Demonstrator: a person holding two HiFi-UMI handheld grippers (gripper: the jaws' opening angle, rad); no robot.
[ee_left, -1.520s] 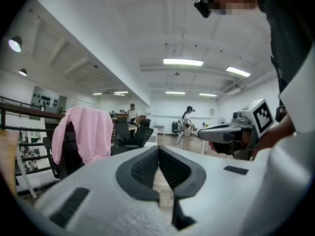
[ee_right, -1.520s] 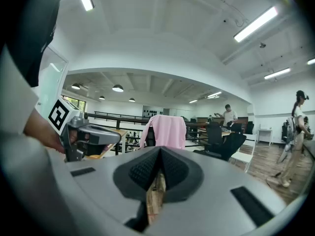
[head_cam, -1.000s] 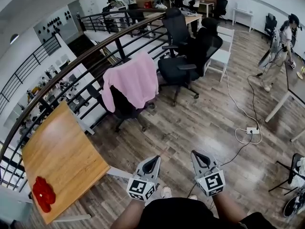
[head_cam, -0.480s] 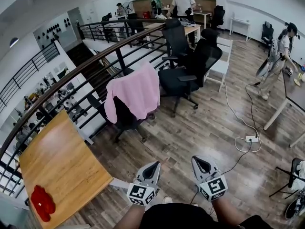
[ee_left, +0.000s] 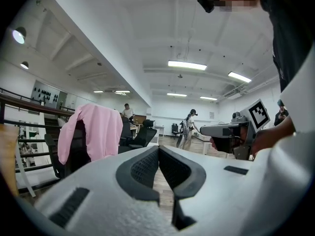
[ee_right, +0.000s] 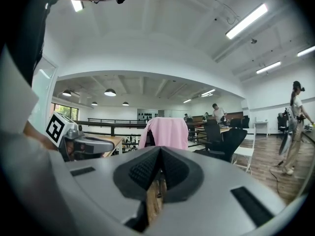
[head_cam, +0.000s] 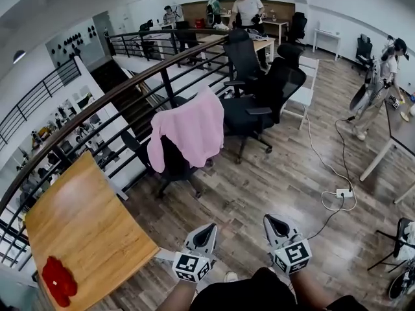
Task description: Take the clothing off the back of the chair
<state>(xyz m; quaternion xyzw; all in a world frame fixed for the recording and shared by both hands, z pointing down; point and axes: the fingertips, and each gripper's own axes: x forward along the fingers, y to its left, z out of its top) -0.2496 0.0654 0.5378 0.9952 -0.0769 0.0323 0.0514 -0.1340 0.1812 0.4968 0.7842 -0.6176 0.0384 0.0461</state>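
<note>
An open-plan office on an upper level: black swivel chairs (head_cam: pixel 259 102) and a desk (head_cam: pixel 266 43) far off, a wooden table (head_cam: pixel 84 229) near left, a railing (head_cam: pixel 130 84) along the left, and strip lights (ee_left: pixel 187 65) overhead.

I stand on a wood-plank floor (head_cam: pixel 259 186) in a bright white-walled office, with a black railing (head_cam: pixel 130 85) curving along my left past a wooden tabletop (head_cam: pixel 84 232), black office chairs (head_cam: pixel 282 83) and a white chair (head_cam: pixel 299 96) ahead, and strip lights (ee_right: pixel 247 19) overhead.
</note>
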